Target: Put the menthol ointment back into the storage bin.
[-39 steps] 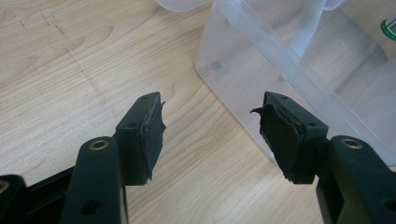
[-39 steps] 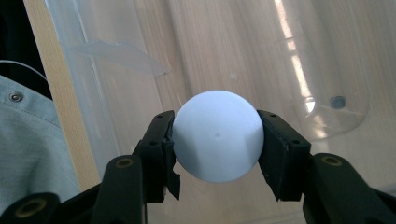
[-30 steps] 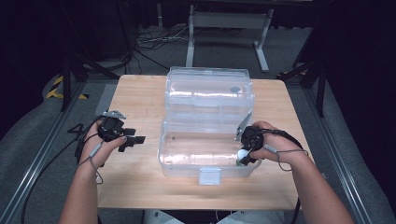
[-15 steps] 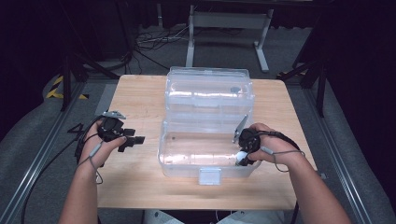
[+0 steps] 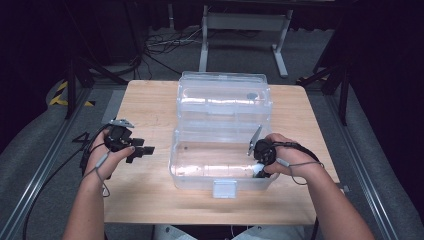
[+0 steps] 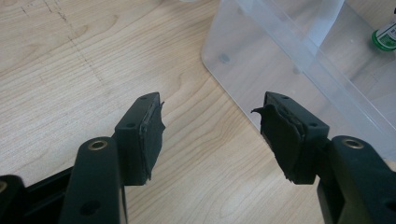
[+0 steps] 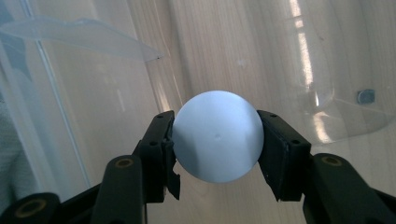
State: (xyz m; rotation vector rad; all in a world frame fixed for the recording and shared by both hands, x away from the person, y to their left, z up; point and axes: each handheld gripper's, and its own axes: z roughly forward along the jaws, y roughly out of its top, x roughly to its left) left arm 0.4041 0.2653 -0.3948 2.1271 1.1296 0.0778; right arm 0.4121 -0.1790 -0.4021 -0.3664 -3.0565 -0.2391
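I am holding a white ball (image 7: 217, 135) between the pads of the right gripper (image 5: 261, 162); both jaws are pressing on its sides. The ball is smooth, round and matte, so it has no long axis to align. It is hanging inside the clear box (image 5: 200, 172), over the box's right end, with the bare floor of the box straight below, so I judge the coming move is going downward. The box is of thin transparent plastic, its lid (image 5: 225, 97) lying open behind. The left gripper (image 5: 142, 149) is waiting left of the box over the wooden table (image 5: 145, 200), jaws spread, holding nothing.
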